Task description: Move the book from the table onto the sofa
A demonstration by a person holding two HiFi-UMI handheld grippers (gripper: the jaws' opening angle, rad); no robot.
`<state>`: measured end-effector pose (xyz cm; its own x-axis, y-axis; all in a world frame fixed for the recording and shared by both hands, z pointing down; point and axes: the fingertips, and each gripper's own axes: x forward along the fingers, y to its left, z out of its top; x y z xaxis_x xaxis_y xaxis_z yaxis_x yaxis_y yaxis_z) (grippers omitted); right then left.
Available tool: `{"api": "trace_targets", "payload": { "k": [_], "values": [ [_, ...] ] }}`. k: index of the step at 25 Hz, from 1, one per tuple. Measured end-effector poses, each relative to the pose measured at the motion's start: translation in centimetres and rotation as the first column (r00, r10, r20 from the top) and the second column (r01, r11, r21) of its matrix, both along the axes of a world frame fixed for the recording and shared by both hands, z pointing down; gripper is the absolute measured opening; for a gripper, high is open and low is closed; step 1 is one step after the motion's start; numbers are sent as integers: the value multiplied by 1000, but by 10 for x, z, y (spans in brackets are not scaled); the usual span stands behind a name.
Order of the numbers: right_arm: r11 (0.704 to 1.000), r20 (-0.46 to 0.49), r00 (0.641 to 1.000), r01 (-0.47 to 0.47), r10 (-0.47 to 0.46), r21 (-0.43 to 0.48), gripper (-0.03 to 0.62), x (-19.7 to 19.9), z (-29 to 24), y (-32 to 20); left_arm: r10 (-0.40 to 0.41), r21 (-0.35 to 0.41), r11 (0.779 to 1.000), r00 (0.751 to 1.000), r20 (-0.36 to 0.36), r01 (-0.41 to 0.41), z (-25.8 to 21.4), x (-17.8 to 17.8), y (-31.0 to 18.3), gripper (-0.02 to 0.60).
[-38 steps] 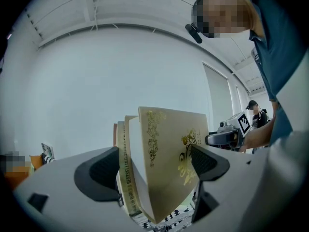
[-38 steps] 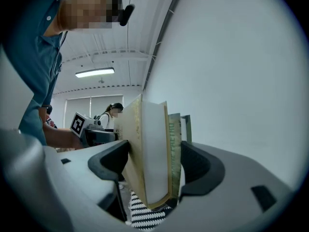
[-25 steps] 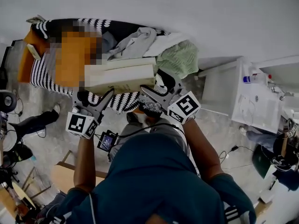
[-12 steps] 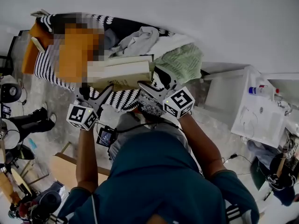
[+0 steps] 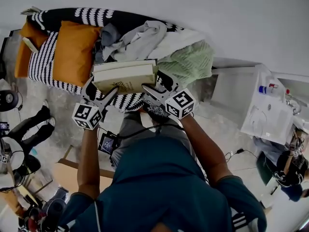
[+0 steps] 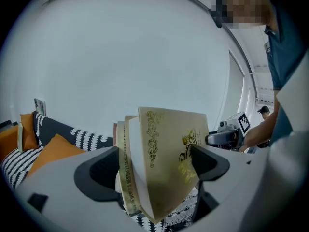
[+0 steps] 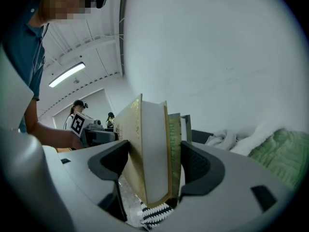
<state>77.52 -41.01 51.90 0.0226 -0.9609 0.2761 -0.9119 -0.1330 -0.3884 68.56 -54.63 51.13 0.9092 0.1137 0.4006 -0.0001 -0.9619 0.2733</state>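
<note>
**Firmly pinched from both ends: a stack of books at the sofa's front edge**

Together, the left tongs (image 5: 101, 89) and the right tongs (image 5: 155, 86) are closed on one stack of books (image 5: 124, 76), each at one short end. In the left gripper view, the left tongs (image 6: 154, 168) are seen with their dark pads pressed against the outer faces of the stack of books (image 6: 161, 163), whose cream cover bears gold ornament and whose gold spine carries print. In the right gripper view, the right tongs (image 7: 155, 166) are shown clamped likewise on the stack of books (image 7: 152, 153), and the page edges of the thickest volume are turned towards the camera.

From the head view, the stack is seen lying flat along the front edge of the sofa (image 5: 41, 64), which is covered in black-and-white patterned fabric. It cannot be told whether the stack rests on the seat or is held just above it. An orange cushion (image 5: 72, 52) lies just beside the stack towards the sofa's left end. A green blanket (image 5: 190, 62) is bunched near the right end. Grey clothes (image 5: 140, 40) are heaped behind the stack, against the back edge. A white bench (image 5: 231, 93) is placed past the sofa's right end, well apart from the stack.
</note>
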Motion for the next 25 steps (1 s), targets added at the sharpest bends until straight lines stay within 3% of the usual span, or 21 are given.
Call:
{"api": "trace_targets", "payload": {
  "k": [12, 25],
  "values": [
    [990, 149, 986, -60, 79, -125, 353, -8, 102, -25, 86, -83, 994, 989, 117, -77, 101, 5, -33, 451],
    [962, 301, 945, -47, 130, -268, 351, -25, 215, -29, 144, -181, 978, 956, 255, -100, 215, -5, -39, 451]
  ]
}}
